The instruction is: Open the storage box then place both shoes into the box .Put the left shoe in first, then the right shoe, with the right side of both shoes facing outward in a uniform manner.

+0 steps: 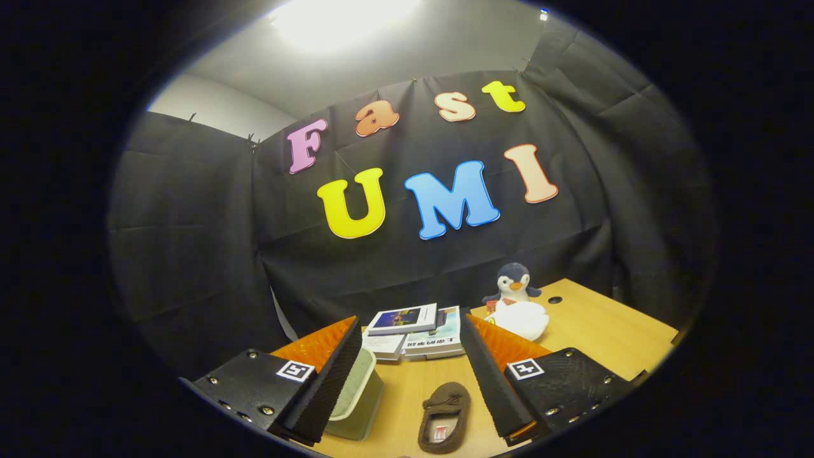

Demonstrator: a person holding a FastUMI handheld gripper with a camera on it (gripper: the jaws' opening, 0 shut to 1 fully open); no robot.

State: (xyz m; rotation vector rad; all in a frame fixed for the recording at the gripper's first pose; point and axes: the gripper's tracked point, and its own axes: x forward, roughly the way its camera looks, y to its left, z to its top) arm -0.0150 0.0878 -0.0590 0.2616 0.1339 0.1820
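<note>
My gripper (pixel 410 356) is open, held above the wooden table, with nothing between its two black fingers. A brown slipper-like shoe (pixel 444 416) lies on the table below and between the fingers, nearer the right finger (pixel 493 375). Its opening faces up. A pale green storage box (pixel 357 397) with a lighter rim stands just left of the shoe, partly hidden behind the left finger (pixel 327 375). I cannot tell whether its lid is on.
A stack of books (pixel 413 331) lies beyond the fingers near the black cloth wall. A plush penguin (pixel 516 299) sits on the table (pixel 604 331) to the right of the books. A small round hole shows in the tabletop beside the penguin.
</note>
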